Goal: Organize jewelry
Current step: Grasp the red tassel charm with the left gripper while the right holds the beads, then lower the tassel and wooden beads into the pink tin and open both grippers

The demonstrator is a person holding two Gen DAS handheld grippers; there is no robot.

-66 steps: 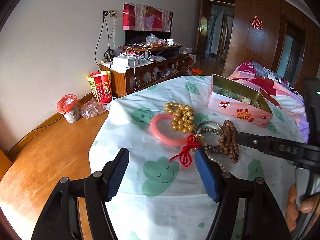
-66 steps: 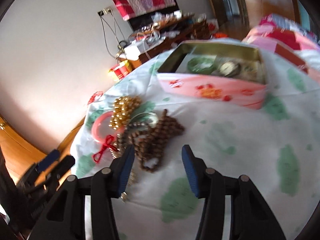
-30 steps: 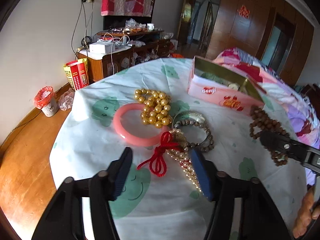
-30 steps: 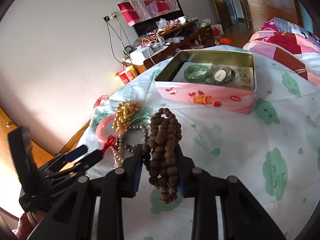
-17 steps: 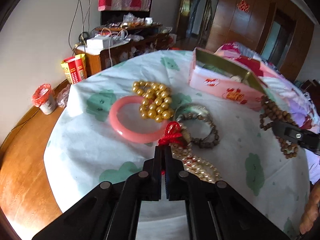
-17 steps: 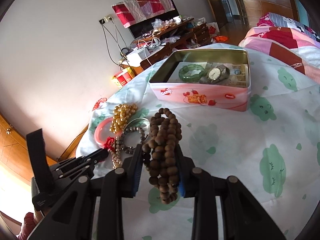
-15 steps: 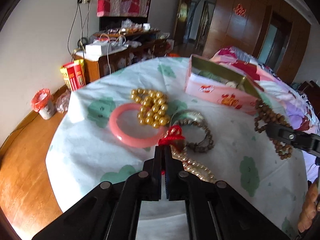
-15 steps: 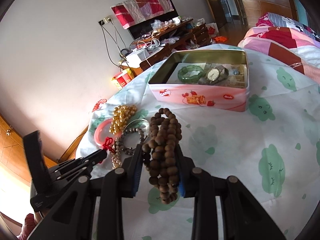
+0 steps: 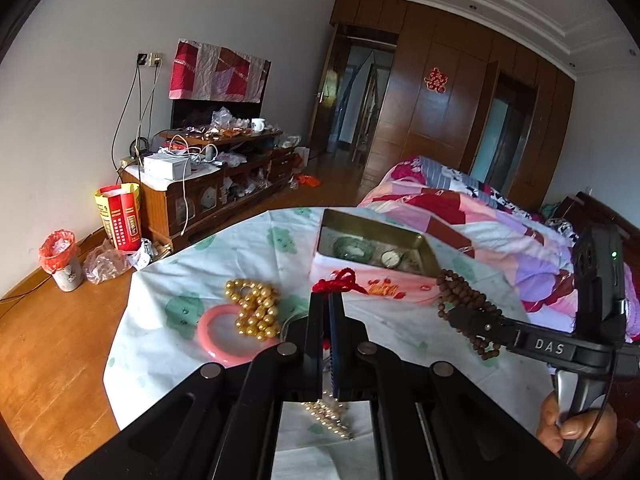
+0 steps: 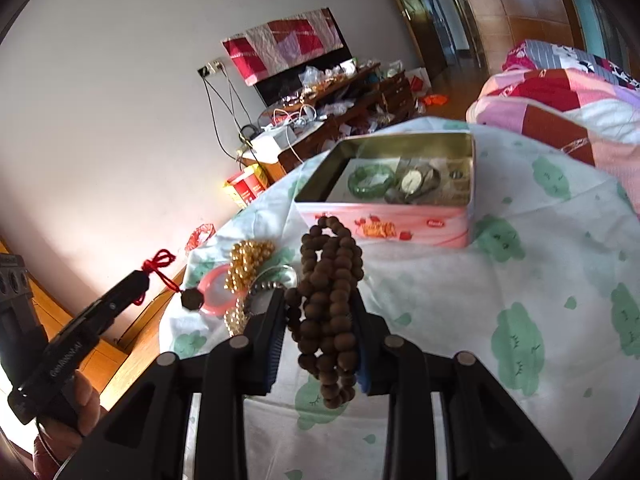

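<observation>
Over on the left, the left claw (image 9: 326, 312) is clamped tight on a red knotted cord (image 9: 340, 282), lifted clear of the tabletop (image 9: 248, 248); from the right wrist view a dark pendant (image 10: 192, 299) dangles off that cord, and a pale pearl strand (image 9: 328, 416) hangs beneath the claw. Below it on the cloth lie a pink bangle (image 9: 212, 336) with a heap of gold beads (image 9: 254, 308) resting across its far edge, and a silver bangle (image 10: 280, 274) just beside them.

To the right, the right claw (image 10: 318, 316) grips a bunch of brown wooden prayer beads (image 10: 328, 292), loops sagging under it. The open pink tin (image 10: 384, 224) sits on the far side of the tabletop, already holding a green bangle (image 10: 370, 180) and a wristwatch (image 10: 414, 180).

It looks to me like both loads are bound for that tin. I'd carry each one right over the rim before letting go, lowering the trailing pearls and hanging loops inside first so nothing drapes over the wall or snags, and keeping the two claws from crowding one another above the opening.

The tabletop wears a white cloth with green cloud faces, a bit wrinkled. Beyond are a wooden floor, a cluttered low cabinet (image 9: 208, 192), a red-lined bin (image 9: 60, 260) on the far left, and a patchwork-quilted bed (image 9: 460, 216) on the right.
</observation>
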